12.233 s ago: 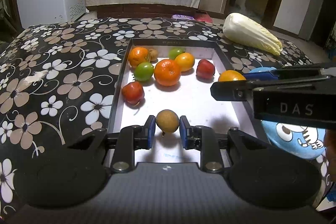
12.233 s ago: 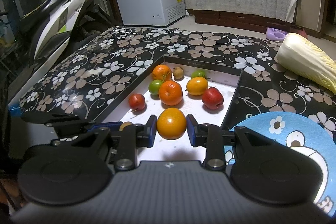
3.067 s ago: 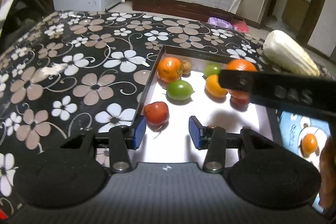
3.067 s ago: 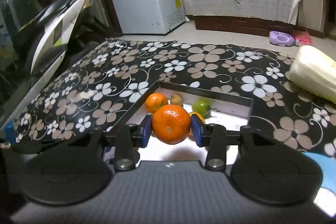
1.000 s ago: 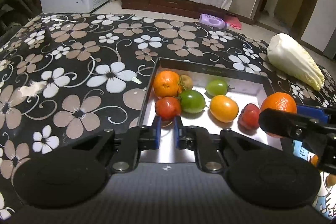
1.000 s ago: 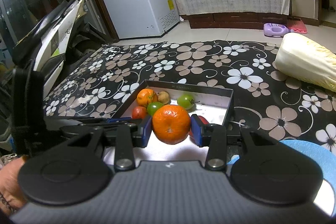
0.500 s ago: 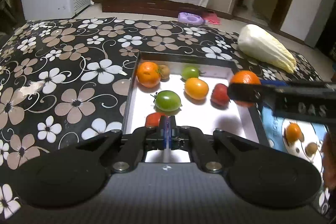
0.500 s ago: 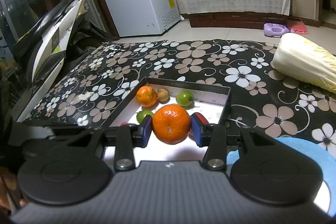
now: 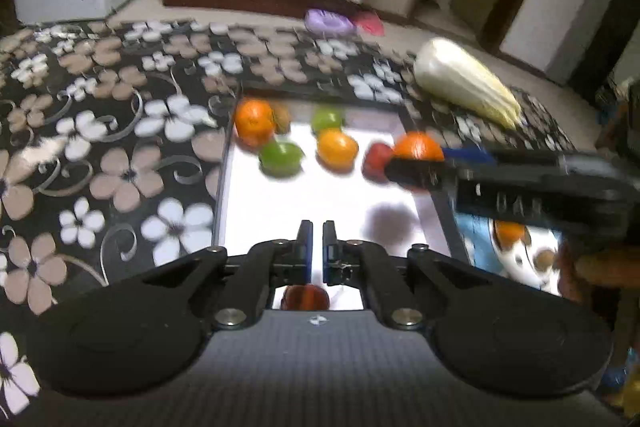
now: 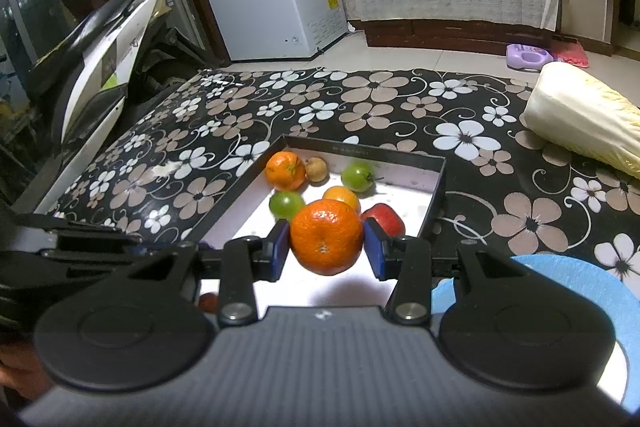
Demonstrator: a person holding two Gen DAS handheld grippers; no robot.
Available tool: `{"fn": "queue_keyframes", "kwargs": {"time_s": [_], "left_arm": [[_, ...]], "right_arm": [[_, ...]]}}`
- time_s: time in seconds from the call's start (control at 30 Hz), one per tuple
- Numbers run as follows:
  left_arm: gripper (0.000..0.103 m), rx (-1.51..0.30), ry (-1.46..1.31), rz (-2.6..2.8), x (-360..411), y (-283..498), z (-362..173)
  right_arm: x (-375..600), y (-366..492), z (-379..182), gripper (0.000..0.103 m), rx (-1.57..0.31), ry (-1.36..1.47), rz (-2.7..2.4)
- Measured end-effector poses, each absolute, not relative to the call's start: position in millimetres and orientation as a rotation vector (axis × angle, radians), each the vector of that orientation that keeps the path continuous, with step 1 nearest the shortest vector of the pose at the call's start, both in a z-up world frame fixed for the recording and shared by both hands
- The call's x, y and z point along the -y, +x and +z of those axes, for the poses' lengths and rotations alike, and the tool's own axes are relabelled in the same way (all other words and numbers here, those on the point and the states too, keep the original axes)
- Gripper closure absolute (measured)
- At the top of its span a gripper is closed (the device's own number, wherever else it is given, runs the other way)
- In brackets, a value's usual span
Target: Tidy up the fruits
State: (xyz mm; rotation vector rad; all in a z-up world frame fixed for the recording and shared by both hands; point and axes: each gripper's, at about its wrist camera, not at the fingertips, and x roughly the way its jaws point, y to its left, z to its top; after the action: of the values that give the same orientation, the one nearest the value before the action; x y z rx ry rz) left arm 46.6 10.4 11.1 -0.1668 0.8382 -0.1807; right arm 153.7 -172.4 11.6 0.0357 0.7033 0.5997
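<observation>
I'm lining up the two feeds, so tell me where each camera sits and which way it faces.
Left wrist: on the left gripper, looking down over its nearly closed, empty jaws at the tray; right gripper crosses the picture at right.
Right wrist: on the right gripper, looking down over the orange it clamps; the left gripper shows at left.
Shared: tray, fruits, cabbage, blue plate, floral cloth.

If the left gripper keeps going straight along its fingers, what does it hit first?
Probably the bare white floor of the tray: the left gripper points down at it with nothing between its near-shut fingers. The green fruit lies farther on; depth is unclear.
</observation>
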Motion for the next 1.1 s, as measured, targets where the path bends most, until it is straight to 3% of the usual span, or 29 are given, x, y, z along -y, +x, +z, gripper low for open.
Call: {"fn": "queue_keyframes", "kwargs": {"time_s": [0.07,0.1,0.13,0.3,0.4,0.53,0.97,1.1], "left_arm": [[0.059,-0.832,-0.115,-0.147,-9,35,9],[0.032,-0.815,-0.081,-0.125,-8,29,8],[0.026,-0.789,-0.051,-0.106,-7,22,9],[0.03,-0.759,0.024,-0.121,2,-7,6],[0.055,-0.782,0.14,-0.13,21,-13,-9],[0.069,-0.758,0.171,-0.145,31,-12,-16],[0.064,-0.792,0.092,-0.203,45,15,-19],[0.037,-0.751,0.106,-0.24,54,9,-13]], "right_arm": [[173,153,12,0.06,-0.704,0.032,0.604],[174,153,12,0.06,-0.703,0.033,0.606],[175,152,13,0.06,-0.702,0.035,0.607],[178,147,17,0.06,-0.693,0.041,0.61],[178,139,19,0.06,-0.688,0.041,0.614],[175,123,22,0.06,-0.679,0.031,0.614],[199,76,20,0.06,-0.685,0.041,0.548],[205,80,16,0.06,-0.697,0.043,0.542]]}}
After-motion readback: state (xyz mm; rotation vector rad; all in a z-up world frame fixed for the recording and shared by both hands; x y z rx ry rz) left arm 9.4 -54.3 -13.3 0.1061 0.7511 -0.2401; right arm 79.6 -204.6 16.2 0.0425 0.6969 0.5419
